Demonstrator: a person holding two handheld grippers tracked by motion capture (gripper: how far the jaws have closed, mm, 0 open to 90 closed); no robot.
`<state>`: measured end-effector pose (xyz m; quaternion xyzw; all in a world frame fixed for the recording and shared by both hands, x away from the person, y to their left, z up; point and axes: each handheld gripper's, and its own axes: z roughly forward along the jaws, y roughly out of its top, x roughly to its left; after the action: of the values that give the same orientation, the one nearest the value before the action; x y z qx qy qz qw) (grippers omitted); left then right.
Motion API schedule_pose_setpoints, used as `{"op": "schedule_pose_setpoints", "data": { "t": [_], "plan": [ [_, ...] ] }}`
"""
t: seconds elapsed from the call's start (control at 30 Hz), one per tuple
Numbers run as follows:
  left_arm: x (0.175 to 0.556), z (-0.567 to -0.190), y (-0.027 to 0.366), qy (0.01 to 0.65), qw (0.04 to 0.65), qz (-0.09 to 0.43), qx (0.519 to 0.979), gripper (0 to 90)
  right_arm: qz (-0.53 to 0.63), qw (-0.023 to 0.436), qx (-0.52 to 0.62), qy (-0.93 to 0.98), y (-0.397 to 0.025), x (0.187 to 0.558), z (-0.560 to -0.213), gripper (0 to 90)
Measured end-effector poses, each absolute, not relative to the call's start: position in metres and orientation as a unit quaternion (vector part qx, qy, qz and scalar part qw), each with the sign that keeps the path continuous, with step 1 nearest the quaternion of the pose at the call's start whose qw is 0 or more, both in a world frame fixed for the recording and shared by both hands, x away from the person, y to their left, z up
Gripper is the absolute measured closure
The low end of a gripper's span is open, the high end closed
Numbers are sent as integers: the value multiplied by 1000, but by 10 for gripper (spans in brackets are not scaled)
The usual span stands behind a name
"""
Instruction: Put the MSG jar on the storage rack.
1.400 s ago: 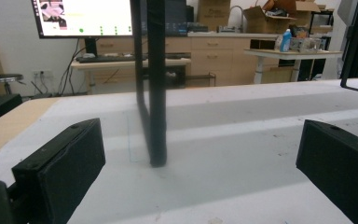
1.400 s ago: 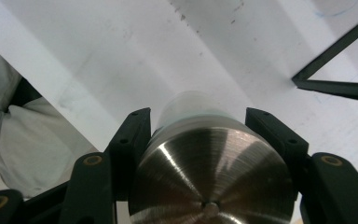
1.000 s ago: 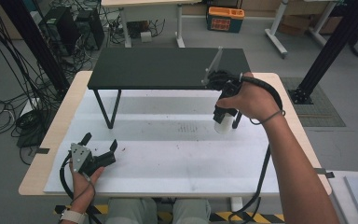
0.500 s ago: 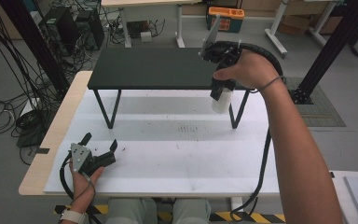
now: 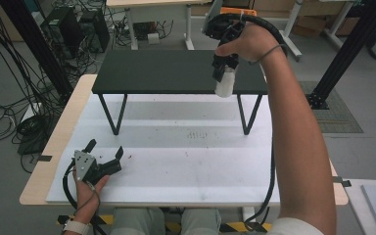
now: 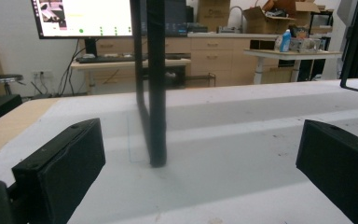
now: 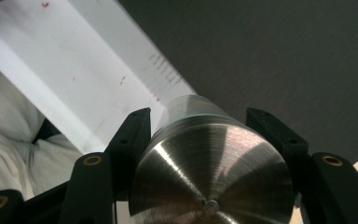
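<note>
Nearest the person, the left gripper [image 5: 104, 155] rests low on the white table top [image 5: 186, 166] close to its near left corner, held in the left hand [image 5: 85, 183]. Its jaws stand wide apart with nothing between them; in the left gripper view the two black jaw pads sit at the far edges of the picture, and the bare white surface and one thin black leg [image 6: 156, 84] of the low shelf show in the gap.

Farther out, a black shelf [image 5: 176, 71] on slim legs stands across the back half of the table. The right hand [image 5: 247, 41] reaches over its right end, holding the right gripper [image 5: 223, 73] pointed downward. Its jaws are closed on a metal can [image 5: 224, 84], a pale cylinder that hangs from them over the shelf's front right edge, lifted clear of the white surface below. In the right gripper view the can's shiny round end [image 7: 212, 175] faces the camera, gripped on both sides by the black jaws, with the dark shelf top [image 7: 279, 60] beyond it and the white table to the left
</note>
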<state>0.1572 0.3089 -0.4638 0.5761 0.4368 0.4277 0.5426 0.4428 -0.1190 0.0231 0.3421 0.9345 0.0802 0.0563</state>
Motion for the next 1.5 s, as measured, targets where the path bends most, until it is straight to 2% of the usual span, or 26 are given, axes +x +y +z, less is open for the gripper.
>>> {"op": "schedule_pose_setpoints", "data": {
  "t": [0.57, 0.83, 1.5],
  "plan": [
    [157, -464, 309, 436, 542, 428, 577, 14, 86, 94, 377, 917, -100, 491, 47, 420],
    [157, -464, 309, 436, 543, 428, 576, 14, 76, 99, 388, 913, -92, 511, 34, 420],
    [157, -464, 309, 437, 543, 428, 576, 15, 73, 66, 389, 916, -88, 535, 3, 419]
  ]
}}
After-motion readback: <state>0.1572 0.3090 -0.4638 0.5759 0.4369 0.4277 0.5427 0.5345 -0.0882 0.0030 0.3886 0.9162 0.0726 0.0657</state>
